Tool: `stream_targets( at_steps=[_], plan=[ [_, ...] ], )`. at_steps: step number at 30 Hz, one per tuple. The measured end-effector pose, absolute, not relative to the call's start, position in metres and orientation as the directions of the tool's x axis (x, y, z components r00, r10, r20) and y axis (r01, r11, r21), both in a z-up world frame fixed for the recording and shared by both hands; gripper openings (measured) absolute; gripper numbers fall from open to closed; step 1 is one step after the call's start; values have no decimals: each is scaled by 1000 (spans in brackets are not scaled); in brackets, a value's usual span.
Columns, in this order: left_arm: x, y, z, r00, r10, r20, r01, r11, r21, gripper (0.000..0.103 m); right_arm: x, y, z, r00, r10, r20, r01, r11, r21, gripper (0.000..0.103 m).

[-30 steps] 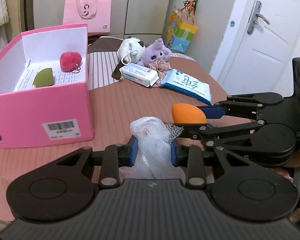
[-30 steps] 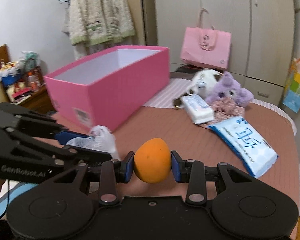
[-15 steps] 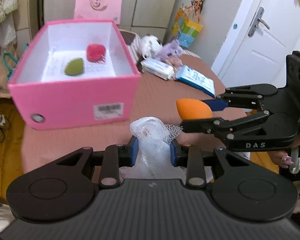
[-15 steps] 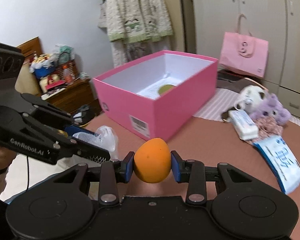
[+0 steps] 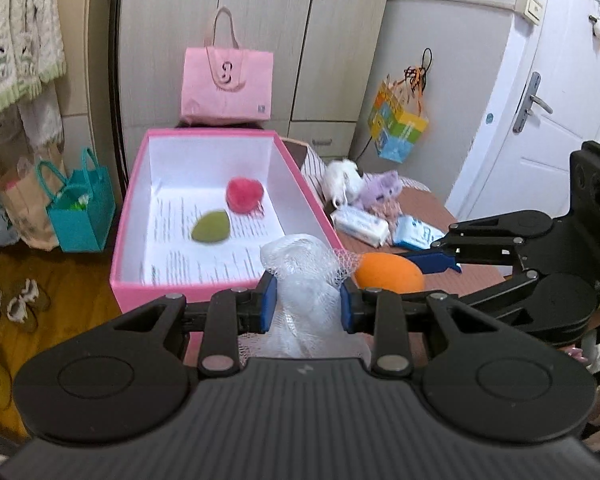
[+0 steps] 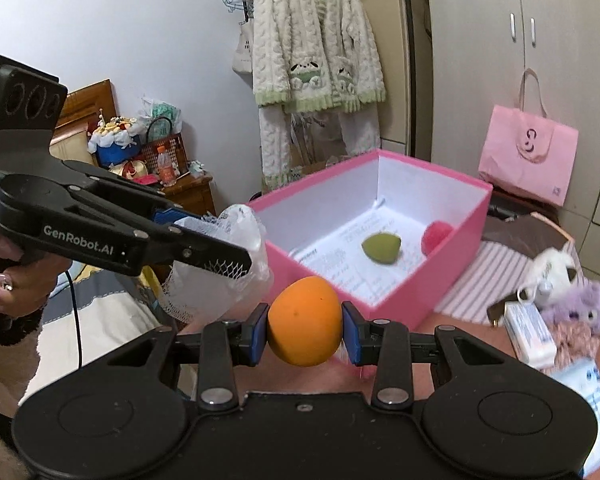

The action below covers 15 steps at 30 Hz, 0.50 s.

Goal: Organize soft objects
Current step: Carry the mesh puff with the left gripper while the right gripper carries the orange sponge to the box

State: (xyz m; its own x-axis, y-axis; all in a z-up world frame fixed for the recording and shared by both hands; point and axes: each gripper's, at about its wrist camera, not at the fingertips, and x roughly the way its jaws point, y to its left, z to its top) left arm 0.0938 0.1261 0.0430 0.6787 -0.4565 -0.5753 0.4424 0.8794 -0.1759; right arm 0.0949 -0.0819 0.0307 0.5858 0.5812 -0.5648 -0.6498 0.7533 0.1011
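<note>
Mesh pouf (image 5: pixel 306 276) is clamped in the left gripper (image 5: pixel 305 306), orange sponge (image 6: pixel 305 320) in the right gripper (image 6: pixel 305 330), both near the box (image 5: pixel 120 240). Risk: trailing net may snag the near rim; crowded grippers may collide on release.

You have raised both grippers since a second ago. The left gripper (image 5: pixel 305 305), clamped on the white mesh bundle (image 5: pixel 302 276), has gone from table level to a position above and just short of the near wall of the pink box (image 5: pixel 120 248); the box floor, the green sponge (image 5: pixel 211 227) and the red pompom (image 5: pixel 244 195) are now seen from above. The right gripper (image 6: pixel 305 334) with the orange sponge (image 6: pixel 305 320) has turned left: the box interior now opens in its view, and the plush toys (image 6: pixel 568 292) have slid to the right edge.
</note>
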Motion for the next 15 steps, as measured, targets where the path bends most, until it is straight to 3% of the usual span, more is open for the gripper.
stream_targets(
  at_steps=[15],
  plan=[
    [188, 141, 51, 710, -423, -563, 431, 893, -129, 30, 171, -46, 43, 641, 525, -560, -615, 788, 34, 43]
  ],
)
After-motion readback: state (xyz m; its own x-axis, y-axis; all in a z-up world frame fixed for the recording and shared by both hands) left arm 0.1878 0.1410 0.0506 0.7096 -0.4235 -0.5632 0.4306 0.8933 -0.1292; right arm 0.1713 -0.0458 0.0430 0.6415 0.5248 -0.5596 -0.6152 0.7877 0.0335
